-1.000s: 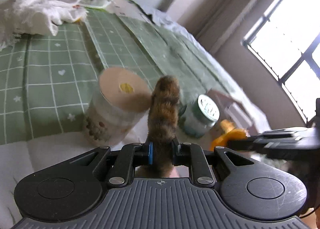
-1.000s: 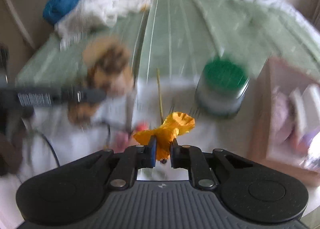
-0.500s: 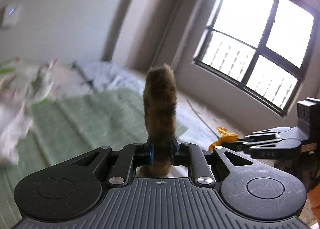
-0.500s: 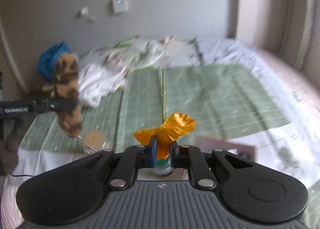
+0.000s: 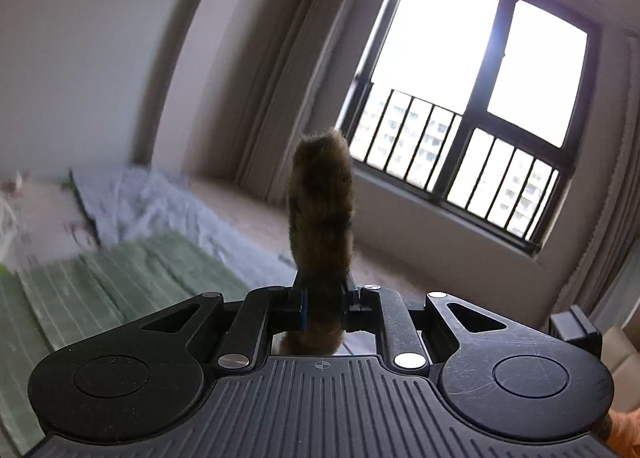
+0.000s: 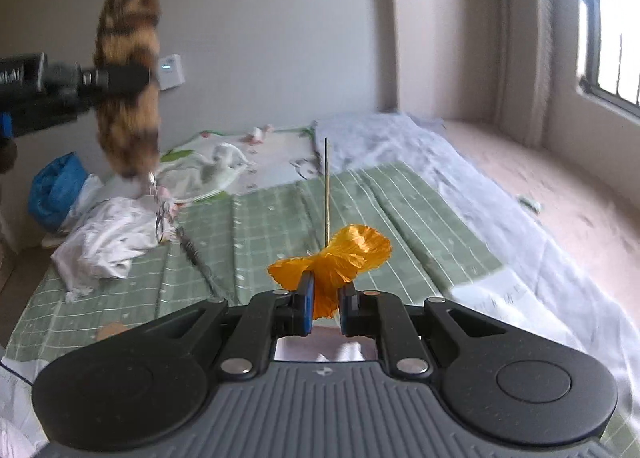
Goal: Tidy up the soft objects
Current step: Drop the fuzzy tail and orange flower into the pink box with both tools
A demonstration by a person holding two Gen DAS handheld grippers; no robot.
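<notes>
Aloft, left gripper (image 5: 323, 300) clamps a brown furry tail toy (image 5: 322, 214), standing toward 12 o'clock. Right gripper (image 6: 325, 308) pinches an orange fabric flower (image 6: 338, 258) above the green checked bedspread (image 6: 280, 226); its thin stem (image 6: 327, 186) points to 12.

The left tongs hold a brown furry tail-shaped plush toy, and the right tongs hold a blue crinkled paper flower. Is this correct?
Not quite. The crinkled paper flower in the right tongs is orange, not blue, as the right wrist view shows. The rest is correct: the left tongs hold the brown furry tail-shaped plush toy.
</notes>
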